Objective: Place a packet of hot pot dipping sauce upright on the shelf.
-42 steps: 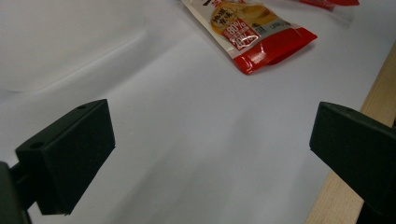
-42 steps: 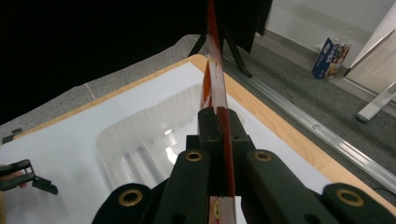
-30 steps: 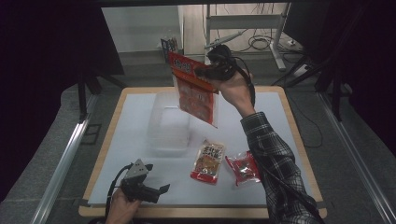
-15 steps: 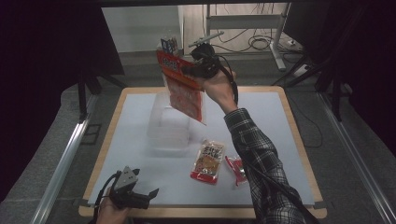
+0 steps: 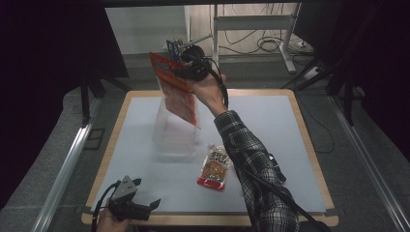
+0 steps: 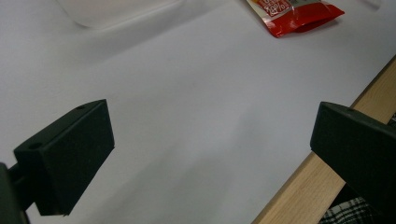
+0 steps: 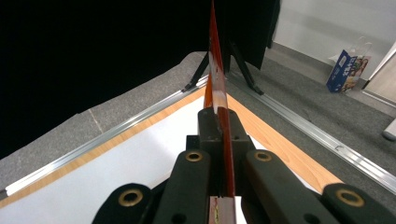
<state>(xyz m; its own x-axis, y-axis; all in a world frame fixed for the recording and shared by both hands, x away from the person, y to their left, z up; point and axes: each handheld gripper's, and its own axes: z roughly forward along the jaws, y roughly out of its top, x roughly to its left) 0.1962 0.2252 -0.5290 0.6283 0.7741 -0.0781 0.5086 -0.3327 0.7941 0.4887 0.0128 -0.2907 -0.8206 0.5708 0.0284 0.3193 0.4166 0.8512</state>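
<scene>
So there's a clear plastic tub [image 5: 175, 130] sitting around the middle of the white table [image 5: 290, 145], and one snack packet [image 5: 215, 167] lying flat just to its right, close beside my sleeve [image 5: 251, 159]. Past the far edge of the table there's a blue printed bag [image 7: 346, 69] on the grey floor, plus a tangle of cables [image 5: 270, 43] under a metal stand. Nothing's blocking the tub from above that I can see.

The packets have print on them but it's too small and blurry for me to read, so no brand.

My right gripper [image 5: 186, 67] is up high over the far side of the table, clamped tight on the top edge of a big red pouch [image 5: 176, 92]. The pouch hangs down tilted, its lower end over the tub's opening. My left gripper [image 5: 145, 209] is down at the near left corner of the table, jaws spread wide with nothing between them, well apart from the tub and the packet
</scene>
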